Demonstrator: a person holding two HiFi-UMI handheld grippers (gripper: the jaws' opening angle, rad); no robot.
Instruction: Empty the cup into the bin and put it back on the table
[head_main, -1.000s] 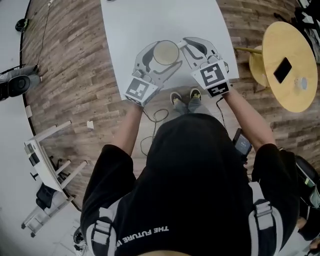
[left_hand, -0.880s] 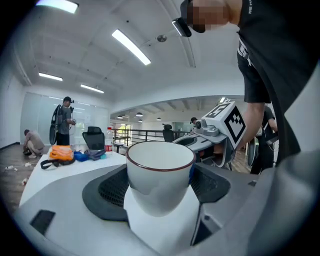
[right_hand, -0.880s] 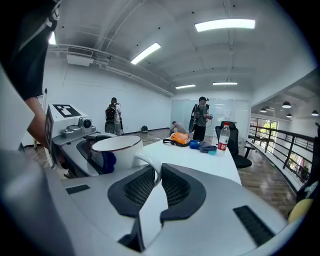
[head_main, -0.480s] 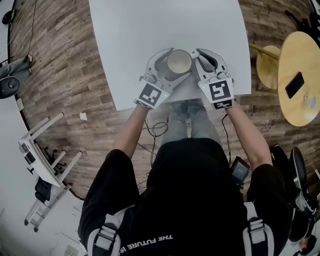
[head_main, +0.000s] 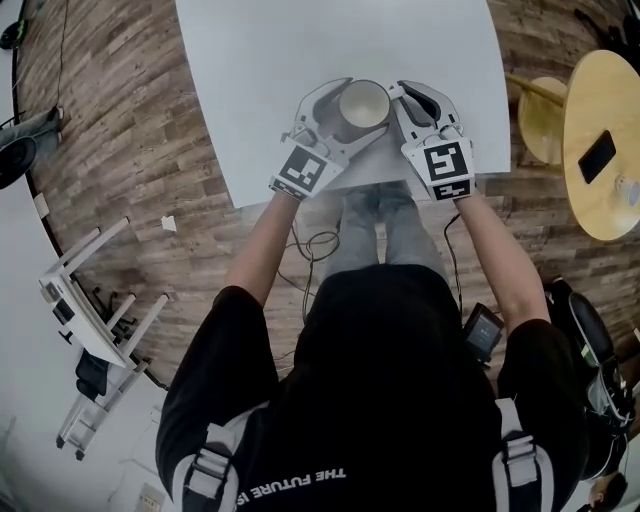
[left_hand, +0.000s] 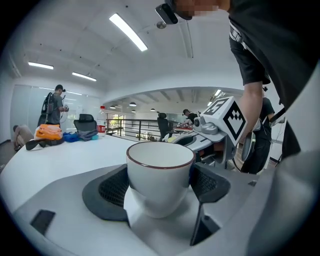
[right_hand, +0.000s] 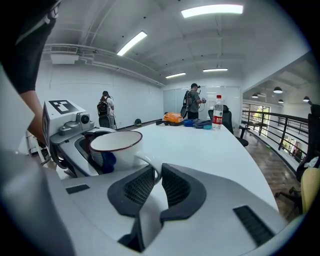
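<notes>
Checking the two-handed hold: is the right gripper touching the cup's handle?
Touching. The right gripper view shows the right gripper with its fingers closed on the cup's handle, pads pressed against both sides, no gap.

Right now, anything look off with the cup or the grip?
Nothing stands out. The cup is upright, rim intact, with the left gripper closed on its body and the right gripper pinched on its handle. No spill shows on the white table.
</notes>
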